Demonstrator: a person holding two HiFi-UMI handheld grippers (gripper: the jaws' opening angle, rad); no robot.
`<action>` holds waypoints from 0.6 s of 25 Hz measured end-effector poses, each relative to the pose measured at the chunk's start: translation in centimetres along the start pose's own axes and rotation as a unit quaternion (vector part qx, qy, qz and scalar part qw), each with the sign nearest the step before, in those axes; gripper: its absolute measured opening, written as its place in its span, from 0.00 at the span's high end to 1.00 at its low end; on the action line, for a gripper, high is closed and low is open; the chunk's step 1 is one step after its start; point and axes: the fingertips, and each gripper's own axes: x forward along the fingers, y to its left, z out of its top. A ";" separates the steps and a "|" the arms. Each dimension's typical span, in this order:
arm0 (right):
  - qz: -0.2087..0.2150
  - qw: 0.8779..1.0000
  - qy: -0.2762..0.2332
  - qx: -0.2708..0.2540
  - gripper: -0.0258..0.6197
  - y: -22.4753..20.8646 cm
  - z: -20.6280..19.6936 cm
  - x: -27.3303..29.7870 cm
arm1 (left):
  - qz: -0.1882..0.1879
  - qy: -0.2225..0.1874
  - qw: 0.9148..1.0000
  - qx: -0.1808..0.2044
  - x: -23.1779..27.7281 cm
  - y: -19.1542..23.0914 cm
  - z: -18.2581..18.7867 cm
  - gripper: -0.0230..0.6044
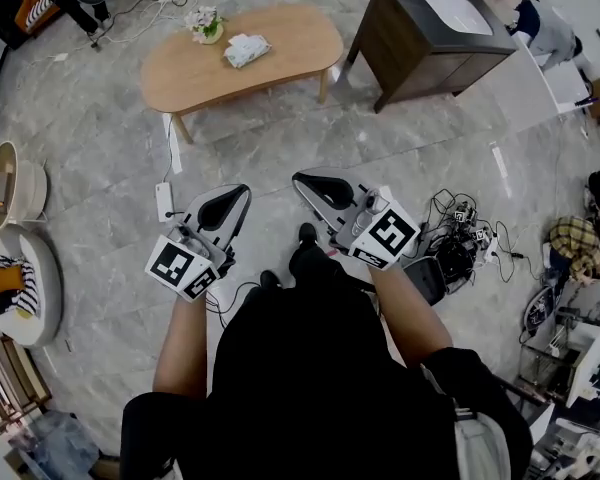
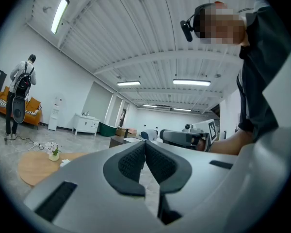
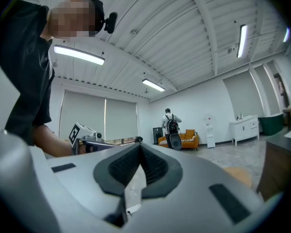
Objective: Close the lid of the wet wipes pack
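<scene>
Head view shows one wipes pack (image 1: 246, 49) lying on the wooden tabletop (image 1: 290, 38), near its middle and just right of the single flowerpot (image 1: 206, 26). At this size it cannot be told whether the pack's lid is up or down. Only these two things rest on the tabletop. It stands on the grey floor (image 1: 280, 133), well apart from the person holding the tools. One dark cabinet (image 1: 430, 38) stands to its right.

Two claws are in view, both held low in front of the body over the floor, far from the pack and touching nothing. The left claw (image 1: 243, 190) points up and to the right; its own view shows the two ribbed pads clenched tip to tip with nothing between them. The right claw (image 1: 298, 178) points up and to the left; its own view likewise shows the pads pressed together at the tips and empty. Each carries one marker cube.

A tangle of cables (image 1: 470, 233) lies on the floor to the right. Far off, one other person (image 2: 20, 98) with a backpack stands by an orange sofa (image 3: 184, 140).
</scene>
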 end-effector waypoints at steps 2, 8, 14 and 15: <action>0.004 1.000 -0.001 0.003 0.95 -1.8 0.0 0.4 | 0.004 0.001 1.000 -0.001 1.4 1.1 0.2 0.94; 0.020 1.000 -0.003 0.016 0.95 -8.4 0.5 1.2 | 0.027 0.004 1.000 -0.005 6.6 4.4 1.3 0.94; 0.046 0.999 -0.005 0.026 0.95 -14.4 1.6 1.5 | 0.060 0.000 0.998 -0.008 11.3 6.8 3.1 0.94; 0.051 0.998 -0.005 0.027 0.95 -15.3 1.7 1.7 | 0.066 -0.003 0.998 -0.008 11.9 7.3 3.3 0.94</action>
